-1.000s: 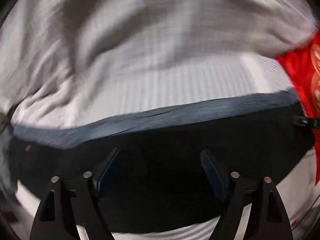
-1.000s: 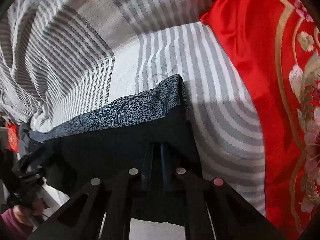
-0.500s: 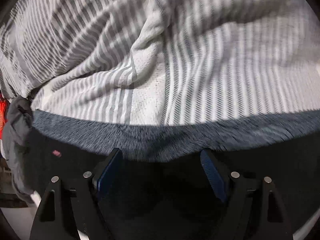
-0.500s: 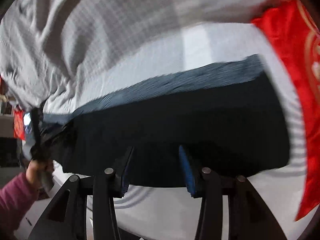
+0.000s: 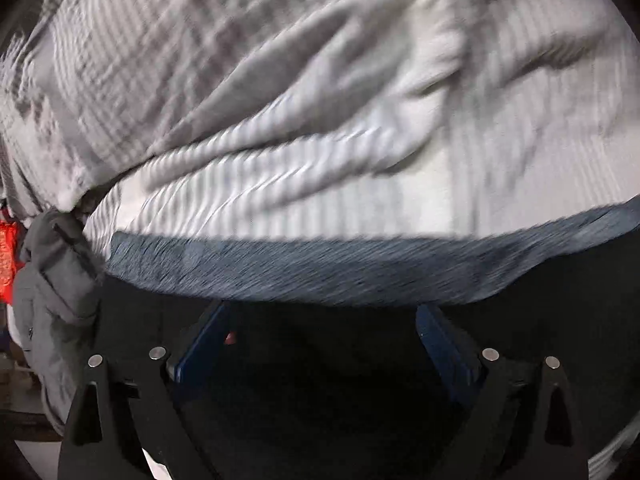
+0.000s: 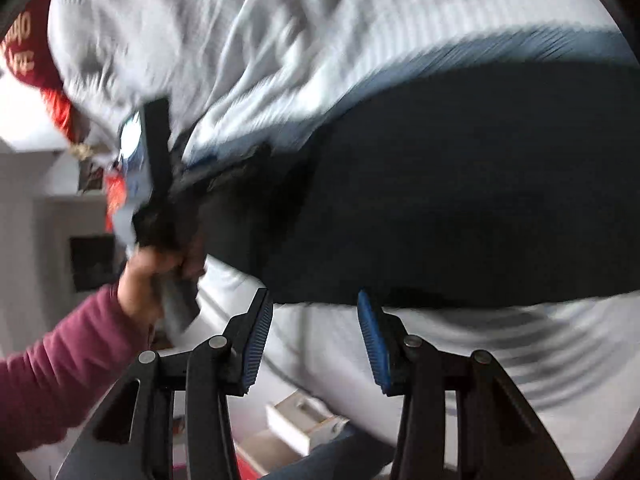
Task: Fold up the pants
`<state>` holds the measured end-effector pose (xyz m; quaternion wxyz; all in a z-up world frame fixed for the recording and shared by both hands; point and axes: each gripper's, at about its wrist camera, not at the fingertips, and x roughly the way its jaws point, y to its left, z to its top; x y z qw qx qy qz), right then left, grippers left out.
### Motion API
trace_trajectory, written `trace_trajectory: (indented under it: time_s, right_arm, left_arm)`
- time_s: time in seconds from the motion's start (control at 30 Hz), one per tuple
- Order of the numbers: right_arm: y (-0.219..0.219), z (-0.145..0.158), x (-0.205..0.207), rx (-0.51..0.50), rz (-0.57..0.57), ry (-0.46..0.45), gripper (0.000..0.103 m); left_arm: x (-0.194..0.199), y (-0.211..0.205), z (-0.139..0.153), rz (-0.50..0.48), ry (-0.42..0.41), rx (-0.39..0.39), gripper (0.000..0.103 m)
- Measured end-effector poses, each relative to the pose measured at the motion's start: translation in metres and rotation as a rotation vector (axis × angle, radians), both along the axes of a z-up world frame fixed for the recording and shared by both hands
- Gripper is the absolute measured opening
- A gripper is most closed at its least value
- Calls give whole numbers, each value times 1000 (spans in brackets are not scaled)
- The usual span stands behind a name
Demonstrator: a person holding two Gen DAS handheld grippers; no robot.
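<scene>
The left gripper (image 5: pixel 322 334) hangs over the dark pants (image 5: pixel 340 392), its jaws opening wide with nothing pinched. The right gripper (image 6: pixel 316 332) stands half apart, empty, just off the pants' near edge (blurred), which lie flat on the striped bedsheet (image 5: pixel 360 100); a maroon sleeve (image 6: pixel 52 364) shows beside them.

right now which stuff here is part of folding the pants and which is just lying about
Job:
- dark pants
- left tool, opening, nothing gripped
- right tool, open, empty

Lying about:
- striped bedding
- grey garment
- red cloth
</scene>
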<state>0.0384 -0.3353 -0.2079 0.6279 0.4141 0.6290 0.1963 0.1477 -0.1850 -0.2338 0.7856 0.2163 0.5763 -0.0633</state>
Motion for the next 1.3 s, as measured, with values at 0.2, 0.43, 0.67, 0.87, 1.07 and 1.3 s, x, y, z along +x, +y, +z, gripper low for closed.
trace_trajectory:
  time_s: [0.2, 0.43, 0.67, 0.87, 1.07, 1.3]
  right_arm:
    - [66, -30, -3, 21, 19, 54, 48]
    - [74, -43, 9, 18, -79, 84, 44]
    - [81, -46, 6, 1, -69, 87, 8]
    - [79, -24, -16, 1, 18, 82, 15]
    - [24, -8, -48, -45, -74, 91, 43]
    - [-41, 0, -56, -111, -240, 124, 62]
  left_arm:
    - [-6, 13, -12, -24, -15, -30, 96]
    - [9, 20, -16, -34, -26, -66, 97]
    - [24, 30, -29, -22, -44, -86, 103]
    - [14, 25, -10, -3, -28, -73, 103]
    - [-2, -12, 20, -63, -39, -128, 103]
    - [-29, -68, 26, -85, 47, -213, 103]
